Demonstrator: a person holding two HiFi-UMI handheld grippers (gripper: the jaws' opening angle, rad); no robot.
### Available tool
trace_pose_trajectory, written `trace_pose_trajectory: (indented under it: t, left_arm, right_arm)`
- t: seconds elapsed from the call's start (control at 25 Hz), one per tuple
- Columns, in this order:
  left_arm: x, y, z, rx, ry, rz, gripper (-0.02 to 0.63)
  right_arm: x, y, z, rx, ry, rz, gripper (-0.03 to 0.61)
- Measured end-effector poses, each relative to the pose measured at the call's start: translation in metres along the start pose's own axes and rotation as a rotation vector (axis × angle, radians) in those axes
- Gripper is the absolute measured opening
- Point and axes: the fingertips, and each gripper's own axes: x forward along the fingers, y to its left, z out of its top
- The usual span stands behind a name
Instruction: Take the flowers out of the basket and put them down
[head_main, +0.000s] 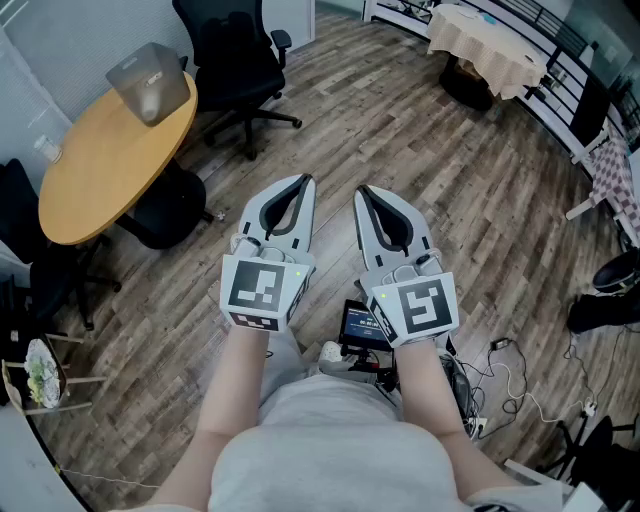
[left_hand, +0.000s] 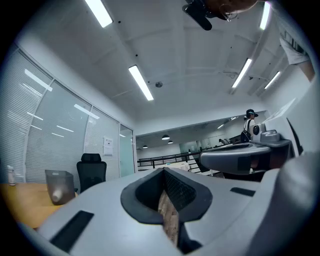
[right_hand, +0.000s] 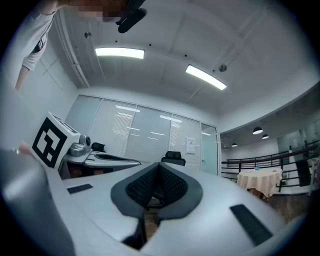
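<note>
I hold the left gripper (head_main: 302, 183) and right gripper (head_main: 362, 191) side by side over the wooden floor (head_main: 420, 140); both have their jaws together, gripping nothing. The flowers (head_main: 42, 372) sit far to my left, near a round table (head_main: 95, 165).

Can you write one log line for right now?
left hand-held gripper: shut, empty | right hand-held gripper: shut, empty | flowers: in basket, untouched | task: not started

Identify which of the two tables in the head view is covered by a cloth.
The table at upper right: a pale cloth hangs over its sides. The round table at upper left shows a bare wooden top.
</note>
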Motion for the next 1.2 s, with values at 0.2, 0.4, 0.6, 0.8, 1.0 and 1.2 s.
trace_pose_trajectory:
  t: [0.2,0.4,0.6,0.8,1.0,1.2]
  left_arm:
    - [0.005,0.006,0.004,0.004,-0.01,-0.018,0.005]
    - [0.006,0.025,0.004,0.006,-0.008,-0.03,0.005]
    - [0.002,0.071,-0.004,0.008,0.002,-0.007,0.005]
    - [-0.003,0.123,-0.009,0.0,0.008,0.026,0.005]
    - [-0.009,0.178,-0.016,-0.022,0.004,0.075,0.005]
    - [-0.007,0.234,-0.021,-0.04,-0.012,0.121,0.005]
  right_arm:
    - [0.009,-0.005,0.002,-0.01,0.001,-0.019,0.025]
    - [0.027,0.003,-0.002,0.01,0.005,-0.021,0.025]
    - [0.065,0.027,-0.004,0.032,-0.013,0.002,0.025]
    - [0.111,0.052,0.0,0.025,-0.023,0.034,0.025]
    - [0.16,0.081,0.0,0.037,-0.018,0.091,0.025]
    - [0.206,0.108,-0.004,0.024,-0.015,0.144,0.025]
